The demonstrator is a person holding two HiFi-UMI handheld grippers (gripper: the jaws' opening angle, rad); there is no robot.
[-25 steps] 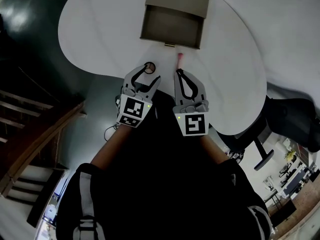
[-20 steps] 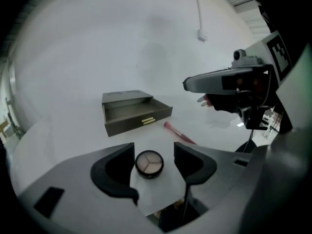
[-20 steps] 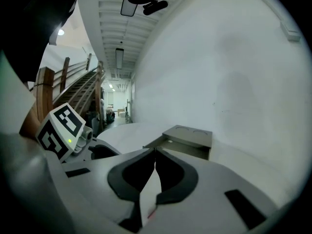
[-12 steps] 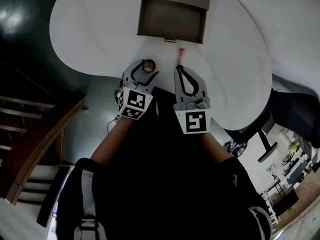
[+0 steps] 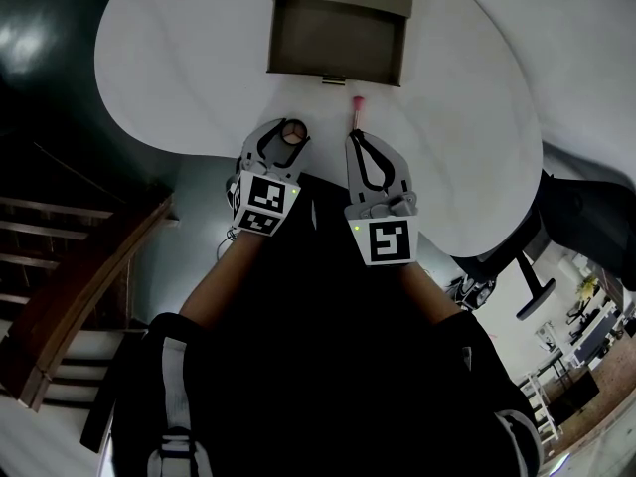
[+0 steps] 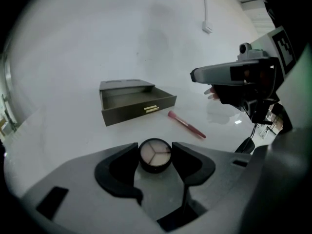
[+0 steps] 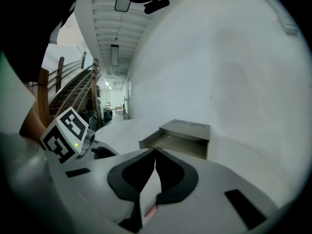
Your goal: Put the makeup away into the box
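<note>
Two grippers reach over the near edge of the white table (image 5: 179,68). The left gripper (image 5: 285,139) has its jaws spread wide around a round compact (image 6: 155,154) that lies just inside that near edge. They have just been closing, and both pads now rest against the compact's sides. Beside it, the right gripper (image 5: 358,139) has its jaws pressed together at the tips with nothing held between them. Just past the right gripper's tips lies a pink makeup stick (image 6: 187,125), a little farther from the near edge than the compact. Farthest in stands the dark box (image 6: 131,112), its drawer pulled open toward the near edge and empty.
</note>
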